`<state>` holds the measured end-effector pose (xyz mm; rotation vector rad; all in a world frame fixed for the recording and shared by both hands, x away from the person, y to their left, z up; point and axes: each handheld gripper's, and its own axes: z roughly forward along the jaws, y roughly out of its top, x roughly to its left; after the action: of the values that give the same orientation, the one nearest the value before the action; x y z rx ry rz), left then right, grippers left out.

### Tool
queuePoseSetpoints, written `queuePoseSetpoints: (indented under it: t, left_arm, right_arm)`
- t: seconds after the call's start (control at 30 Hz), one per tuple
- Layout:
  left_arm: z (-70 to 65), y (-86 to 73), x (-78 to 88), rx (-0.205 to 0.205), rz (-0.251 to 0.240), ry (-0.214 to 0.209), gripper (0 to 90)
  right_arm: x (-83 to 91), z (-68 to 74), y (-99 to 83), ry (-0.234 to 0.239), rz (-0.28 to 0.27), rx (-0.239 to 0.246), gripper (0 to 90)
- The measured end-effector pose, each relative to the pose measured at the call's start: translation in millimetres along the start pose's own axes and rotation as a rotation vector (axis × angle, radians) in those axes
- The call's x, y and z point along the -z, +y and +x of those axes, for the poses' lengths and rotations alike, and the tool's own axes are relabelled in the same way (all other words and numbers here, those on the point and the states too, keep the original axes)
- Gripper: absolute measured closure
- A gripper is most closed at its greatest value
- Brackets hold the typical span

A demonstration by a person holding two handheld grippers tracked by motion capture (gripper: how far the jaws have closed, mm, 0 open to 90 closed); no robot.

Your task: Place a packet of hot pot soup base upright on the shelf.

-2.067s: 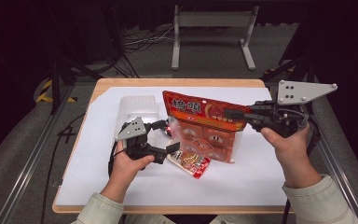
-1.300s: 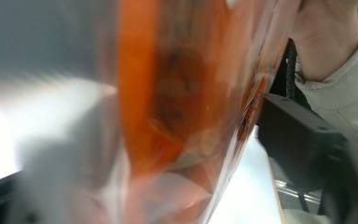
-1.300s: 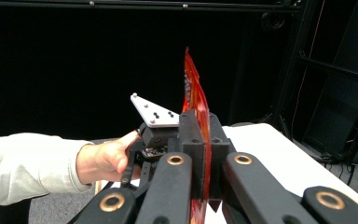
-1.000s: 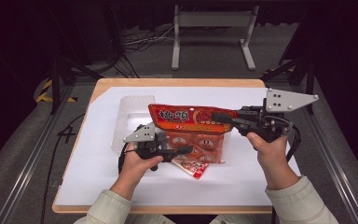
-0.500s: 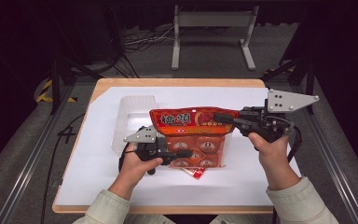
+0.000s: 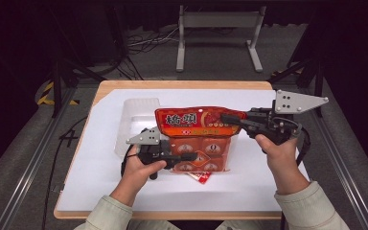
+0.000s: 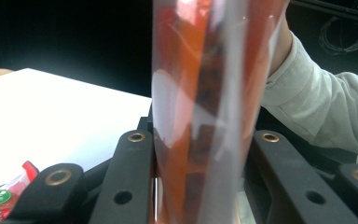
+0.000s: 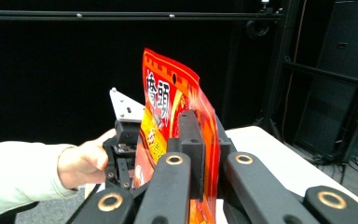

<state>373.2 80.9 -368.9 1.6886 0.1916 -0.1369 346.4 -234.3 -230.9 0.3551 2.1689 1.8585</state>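
Since a second ago your left claw has been closing and now clamps the lower part of the red snack bag, held upright over the tabletop centre. Your right claw stays clamped on the bag's top edge at 3 o'clock. A small red packet lies beneath at 6 o'clock.

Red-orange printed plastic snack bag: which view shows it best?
High view: the red-orange printed plastic snack bag shows whole, held up over the white table between the left gripper and right gripper. Left gripper view gives its blurred film between the jaws; right gripper view, its clamped top edge.
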Motion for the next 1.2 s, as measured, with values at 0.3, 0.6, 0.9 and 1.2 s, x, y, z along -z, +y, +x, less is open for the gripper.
queuePoseSetpoints:
  t: [0.3, 0.6, 0.9, 1.2]
  left_arm:
    - [1.4, 8.4, 5.0, -0.030, 0.014, 0.049, 71.4]
    - [9.3, 17.1, 18.6, -0.036, -0.013, 0.105, 71.4]
    - [25.4, 31.5, 41.1, -0.014, -0.044, 0.170, 71.4]
    - [40.7, 42.6, 59.3, -0.017, -0.064, 0.244, 71.5]
  right_arm:
    - [0.8, -3.8, 0.6, -0.041, -0.023, -0.011, 77.5]
    - [20.7, -7.6, -3.2, -0.141, -0.080, -0.034, 51.2]
    - [38.5, -18.1, -43.1, -0.200, -0.006, -0.107, 51.2]
    - [53.1, -26.6, -87.1, -0.267, 0.085, -0.193, 53.6]
